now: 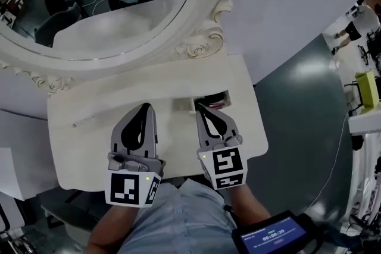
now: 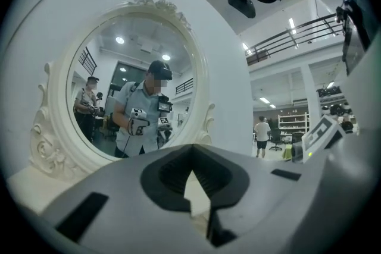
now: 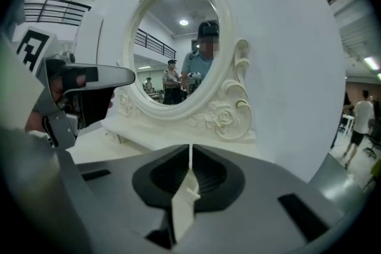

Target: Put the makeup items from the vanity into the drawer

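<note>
The cream vanity top (image 1: 77, 151) lies below me, with both grippers held over it side by side. My left gripper (image 1: 146, 106) is shut, its tips meeting with nothing between them; in its own view the left gripper (image 2: 190, 149) points at the oval mirror (image 2: 131, 86). My right gripper (image 1: 199, 106) is shut too and holds nothing that I can see. Its tips hang just left of a small open drawer (image 1: 213, 98) with dark and red items inside. In the right gripper view the right gripper (image 3: 190, 154) faces the mirror's carved base (image 3: 223, 119). A thin pale stick (image 1: 83, 122) lies on the top at the left.
The big oval mirror (image 1: 196, 38) stands along the back of the vanity and reflects both grippers. A white wall panel (image 1: 297, 3) rises behind it. Dark floor (image 1: 297, 128) lies to the right, with equipment and people further off. A small screen (image 1: 274, 238) is at my waist.
</note>
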`<control>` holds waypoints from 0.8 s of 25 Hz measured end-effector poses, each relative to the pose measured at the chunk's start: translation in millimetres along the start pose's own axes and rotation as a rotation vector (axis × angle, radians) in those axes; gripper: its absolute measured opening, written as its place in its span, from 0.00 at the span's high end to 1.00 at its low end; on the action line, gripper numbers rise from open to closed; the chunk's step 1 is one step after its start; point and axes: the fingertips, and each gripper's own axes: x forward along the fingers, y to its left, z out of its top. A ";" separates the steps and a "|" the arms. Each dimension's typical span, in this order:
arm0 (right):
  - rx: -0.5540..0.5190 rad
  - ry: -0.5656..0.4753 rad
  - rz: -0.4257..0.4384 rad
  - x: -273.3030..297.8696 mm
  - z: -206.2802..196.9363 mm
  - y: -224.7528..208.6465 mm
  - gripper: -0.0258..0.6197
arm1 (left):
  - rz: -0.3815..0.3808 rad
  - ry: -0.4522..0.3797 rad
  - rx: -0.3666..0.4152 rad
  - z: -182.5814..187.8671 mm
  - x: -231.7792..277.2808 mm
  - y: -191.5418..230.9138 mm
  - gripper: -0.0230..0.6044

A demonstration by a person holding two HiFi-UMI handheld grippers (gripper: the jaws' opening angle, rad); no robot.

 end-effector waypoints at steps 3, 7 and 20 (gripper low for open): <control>-0.022 -0.064 0.053 3.5 26.7 43.0 0.94 | 0.014 -0.041 0.031 17.8 -17.0 17.1 0.96; -0.024 -0.168 0.125 0.8 70.8 89.8 0.95 | 0.048 -0.086 0.054 37.7 -39.2 40.2 0.96; -0.086 -0.384 0.134 -5.9 142.1 128.2 0.96 | 0.110 -0.188 0.123 70.9 -63.4 78.0 0.96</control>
